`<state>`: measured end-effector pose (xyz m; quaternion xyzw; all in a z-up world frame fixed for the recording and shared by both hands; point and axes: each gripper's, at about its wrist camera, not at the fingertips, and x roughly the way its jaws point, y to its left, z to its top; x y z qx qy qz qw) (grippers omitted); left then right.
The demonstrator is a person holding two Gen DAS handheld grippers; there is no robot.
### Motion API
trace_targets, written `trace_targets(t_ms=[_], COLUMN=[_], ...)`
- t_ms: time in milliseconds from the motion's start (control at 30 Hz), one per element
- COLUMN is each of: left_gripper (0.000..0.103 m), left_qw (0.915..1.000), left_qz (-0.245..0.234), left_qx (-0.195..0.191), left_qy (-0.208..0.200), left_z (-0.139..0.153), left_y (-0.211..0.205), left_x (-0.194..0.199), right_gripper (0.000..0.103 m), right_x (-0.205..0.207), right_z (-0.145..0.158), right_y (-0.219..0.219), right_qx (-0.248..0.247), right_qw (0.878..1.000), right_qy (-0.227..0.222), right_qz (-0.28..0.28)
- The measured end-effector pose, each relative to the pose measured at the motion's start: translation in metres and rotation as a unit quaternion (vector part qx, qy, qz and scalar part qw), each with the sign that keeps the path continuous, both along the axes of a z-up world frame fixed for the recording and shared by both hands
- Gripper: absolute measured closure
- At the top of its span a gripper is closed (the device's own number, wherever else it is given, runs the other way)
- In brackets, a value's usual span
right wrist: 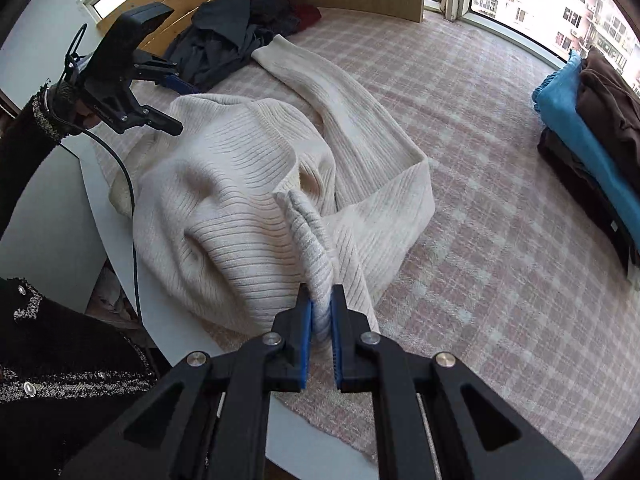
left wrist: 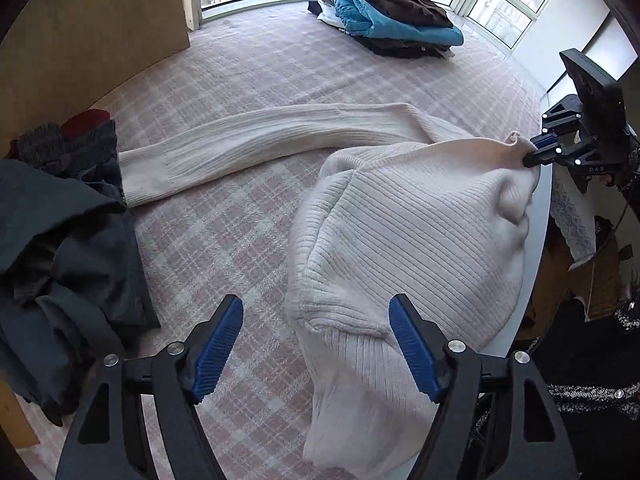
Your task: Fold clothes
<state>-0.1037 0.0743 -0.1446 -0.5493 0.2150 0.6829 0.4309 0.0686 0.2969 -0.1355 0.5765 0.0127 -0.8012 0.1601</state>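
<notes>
Cream ribbed sweater (left wrist: 408, 216) lies on the pink plaid cover (left wrist: 224, 240), body bunched at the near table edge. One sleeve (left wrist: 248, 148) stretched out flat, long axis running from the body toward the dark clothes heap (left wrist: 68, 232), cuff just beside it. In the right wrist view that sleeve points up-left. Left gripper (left wrist: 316, 344) spread wide above the sweater, pads clear of the knit. Right gripper (right wrist: 322, 320) pressed together on a fold of sweater, lifted into a ridge. Folded stack (left wrist: 384, 12) of brown and blue clothes well apart near the windows
</notes>
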Motion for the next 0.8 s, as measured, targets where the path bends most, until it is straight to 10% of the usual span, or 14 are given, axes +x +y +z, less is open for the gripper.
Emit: trace_targets(t_ms=[100,167,300,433,567,667,733,800], left_gripper=[0.042,0.097,0.096,0.096,0.096,0.096,0.096,0.096], left_qw=[0.9989,0.9972,0.9991,0.9949,0.9654,0.9354,0.9239,0.9188], left_qz=[-0.003,0.008,0.011,0.048,0.067,0.076,0.069,0.066], left_qx=[-0.023,-0.017,0.009,0.048,0.085,0.086,0.089,0.086], left_qy=[-0.041,-0.073,-0.039,0.075,0.237,0.335,0.366,0.380], left_z=[-0.028,-0.038,0.000,0.112,0.262,0.349,0.384,0.397], left_y=[0.015,0.015,0.003,-0.029,-0.059,-0.074,-0.083,-0.090], left_x=[-0.018,-0.024,-0.011,-0.005,0.020,0.047,0.064,0.077], right_gripper=[0.094,0.095,0.095,0.099,0.100,0.100,0.081,0.039], right_x=[-0.008,-0.013,-0.020,-0.018,0.015,0.036,0.044,0.040], right_z=[-0.004,0.003,0.070,0.191,0.317,0.367,0.370,0.341], right_y=[0.004,0.006,0.009,0.009,-0.002,-0.008,-0.019,-0.035], right_qx=[0.010,0.029,0.061,0.091,0.110,0.064,0.071,0.080], right_qw=[1.000,0.999,0.992,0.964,0.916,0.919,0.920,0.927], right_qy=[0.002,0.015,0.104,0.232,0.360,0.369,0.370,0.359], right_qz=[-0.006,-0.014,-0.047,-0.096,-0.139,-0.121,-0.107,-0.077])
